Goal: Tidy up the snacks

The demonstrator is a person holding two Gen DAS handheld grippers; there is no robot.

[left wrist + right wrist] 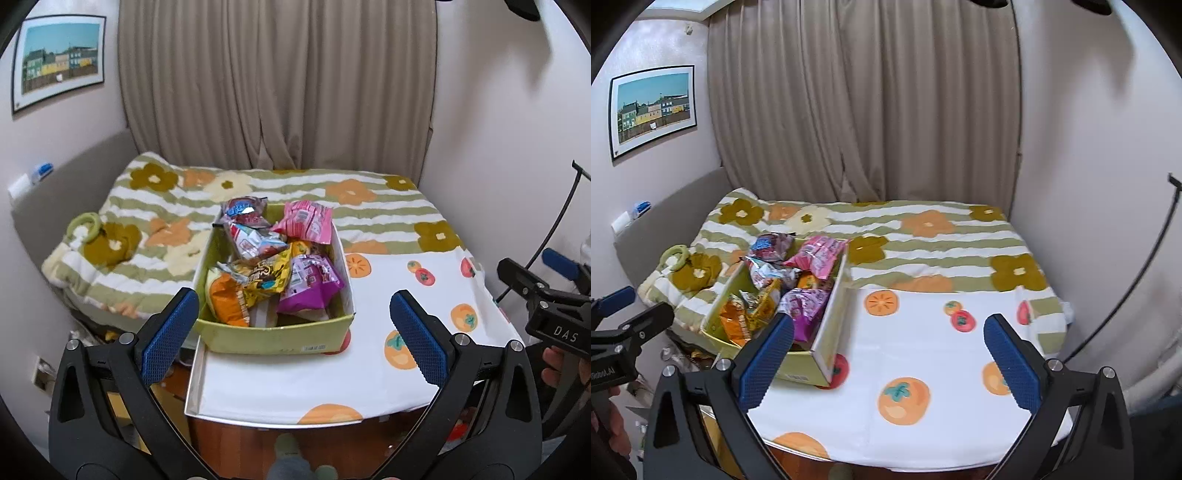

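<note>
A yellow-green box point(273, 338) stands on a white cloth with orange fruit prints point(369, 369). It holds several snack bags: a pink one point(308, 221) at the back, a purple one point(310, 284), a yellow one point(267, 277) and an orange one point(225, 299) in front. The box also shows in the right wrist view point(822, 350), at the left. My left gripper point(291, 336) is open and empty, just in front of the box. My right gripper point(886, 354) is open and empty over the bare cloth point(923, 350), to the right of the box.
A striped flower blanket point(332, 195) covers the bed behind the cloth. A green ring point(85, 225) lies on it at the left. Curtains point(277, 81) hang behind, with walls close on both sides. The wooden floor point(295, 439) shows below the cloth's front edge.
</note>
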